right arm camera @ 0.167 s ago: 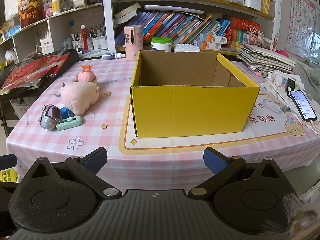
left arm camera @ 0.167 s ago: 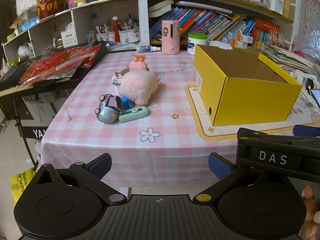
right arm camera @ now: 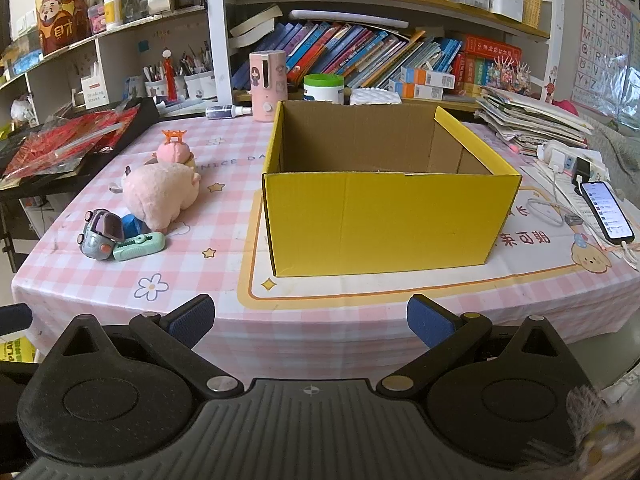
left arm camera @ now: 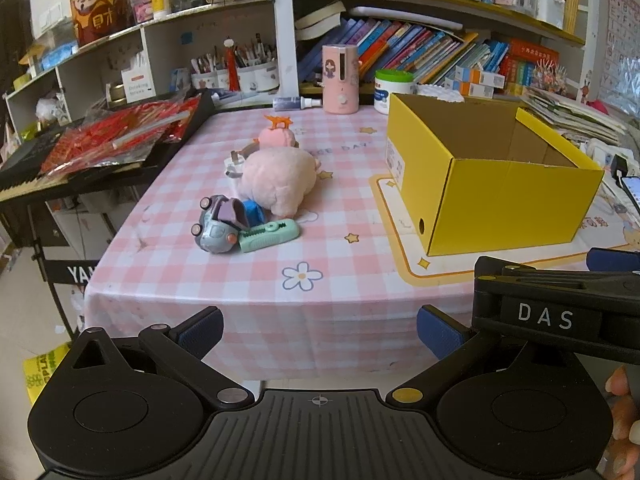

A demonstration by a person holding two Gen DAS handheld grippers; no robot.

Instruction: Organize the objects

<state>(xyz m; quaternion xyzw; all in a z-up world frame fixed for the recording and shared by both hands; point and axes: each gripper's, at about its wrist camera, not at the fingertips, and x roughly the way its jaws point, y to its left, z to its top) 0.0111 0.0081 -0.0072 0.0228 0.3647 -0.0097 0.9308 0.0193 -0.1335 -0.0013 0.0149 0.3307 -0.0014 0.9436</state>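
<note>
Left gripper [left arm camera: 319,330] jaws spread wide, nothing between them, hanging off the near table edge; toy cluster sits ahead and slightly left of it, well apart. Leftmost in the cluster: grey toy car [left arm camera: 216,226], touching a mint-green utility knife [left arm camera: 269,235] on its right, with a blue piece [left arm camera: 253,211] wedged behind, too hidden to name. Risk: these three are jammed together, so closing on one likely drags or flicks a neighbour toward the left table edge. The knife lies flat and thin, so pads could skate over it. Behind them a pink plush pig [left arm camera: 278,182] leans on the pile; soft body, a shallow pinch may only catch fur and slip mid-carry. Further back is a small pink figure with an orange top [left arm camera: 276,134], with something white beside the pig, unclear what. Right of the left gripper, the yellow cardboard box [right arm camera: 384,220] is open-topped and looks empty, sitting on a printed mat [right arm camera: 420,284]; it's straight ahead of the right gripper [right arm camera: 311,318], whose jaws are also spread and empty. Box walls are tall, so a low carry could clip the rim and shove the light box. Far right, a phone [right arm camera: 607,210] and charging cable [right arm camera: 542,210] lie near the box; a pushed box could knock them.
</note>
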